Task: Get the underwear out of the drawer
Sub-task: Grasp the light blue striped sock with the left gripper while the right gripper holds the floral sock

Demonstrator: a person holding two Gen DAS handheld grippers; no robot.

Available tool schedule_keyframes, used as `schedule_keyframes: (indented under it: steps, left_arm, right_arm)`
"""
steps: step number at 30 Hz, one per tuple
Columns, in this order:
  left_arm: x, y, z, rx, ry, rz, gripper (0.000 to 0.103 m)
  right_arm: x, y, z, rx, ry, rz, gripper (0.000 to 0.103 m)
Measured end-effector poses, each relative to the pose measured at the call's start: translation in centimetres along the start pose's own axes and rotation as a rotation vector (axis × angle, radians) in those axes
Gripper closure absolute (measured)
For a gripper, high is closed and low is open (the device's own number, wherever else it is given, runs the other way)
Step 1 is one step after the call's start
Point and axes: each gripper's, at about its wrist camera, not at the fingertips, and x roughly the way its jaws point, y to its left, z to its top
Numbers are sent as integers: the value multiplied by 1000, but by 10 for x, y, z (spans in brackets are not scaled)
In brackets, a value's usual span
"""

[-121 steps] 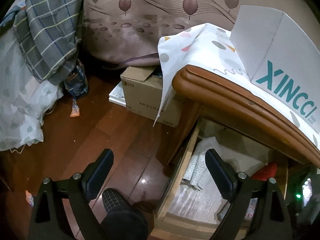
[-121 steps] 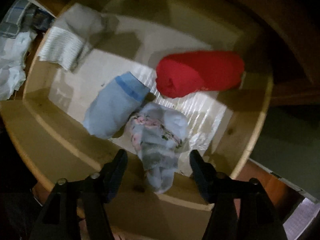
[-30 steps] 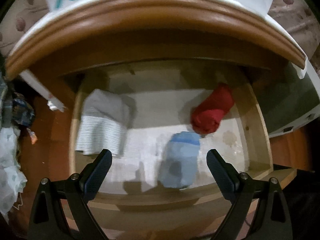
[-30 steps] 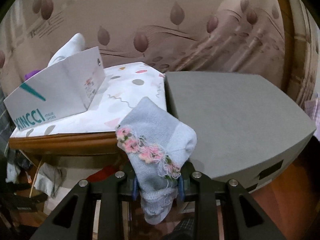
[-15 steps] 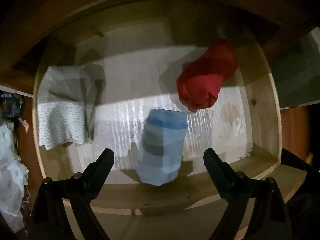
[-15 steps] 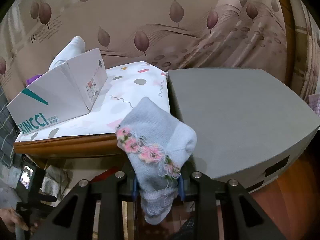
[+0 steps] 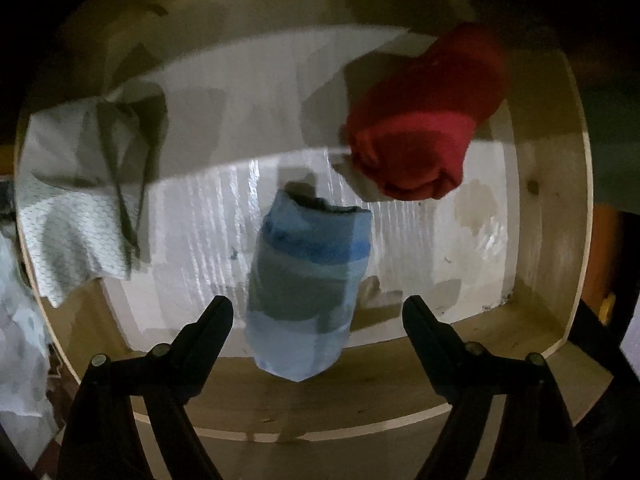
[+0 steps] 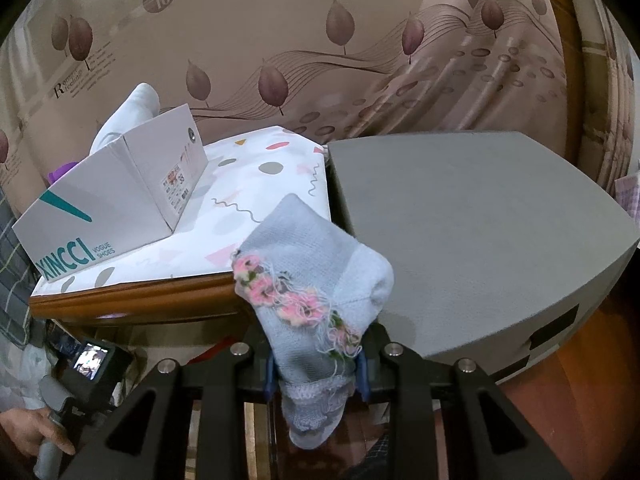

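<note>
In the left wrist view the open wooden drawer [image 7: 540,248] holds a rolled light-blue garment [image 7: 308,280] near the front, a red roll [image 7: 424,132] at the back right and a grey-white folded garment [image 7: 80,200] at the left. My left gripper [image 7: 318,312] is open, with its fingers on either side of the blue roll's near end, not touching it. In the right wrist view my right gripper [image 8: 316,360] is shut on a grey-blue garment with pink flower trim [image 8: 312,300], held up in front of the nightstand.
The nightstand top carries a patterned cloth [image 8: 256,200] and a white XINCCI shoe box [image 8: 112,196]. A grey box-like surface [image 8: 472,232] stands to the right. The left hand-held gripper's handle and screen [image 8: 88,360] show at lower left. A bedsheet hangs behind.
My left gripper has moved down and closer into the drawer, so the blue roll now lies between its open fingers. My right gripper holds the flowered garment nearly still.
</note>
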Motion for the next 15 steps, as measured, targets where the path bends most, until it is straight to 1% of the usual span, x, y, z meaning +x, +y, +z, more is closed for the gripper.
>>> schedule_keyframes:
  steps: [2,5,9,11,13,15]
  left_arm:
    - [5,2,4,-20,27,-4,21]
    - [10,6,14,-47,56,-15,26]
    - [12,6,23,-50,66,-19,28]
    - [14,7,25,-43,71,-6,34]
    - [18,8,28,-56,84,3,46]
    - [19,11,33,-64,90,-5,55]
  right_arm:
    - [0,1,0,-1,0,1,74]
    - [0,1,0,-1,3,4,74]
    - [1,1,-1,-1,9,5,74]
    - [2,0,0,4,14,8,74]
    - [2,-1,0,9,14,11,74]
    - [2,0,0,4,8,2,74]
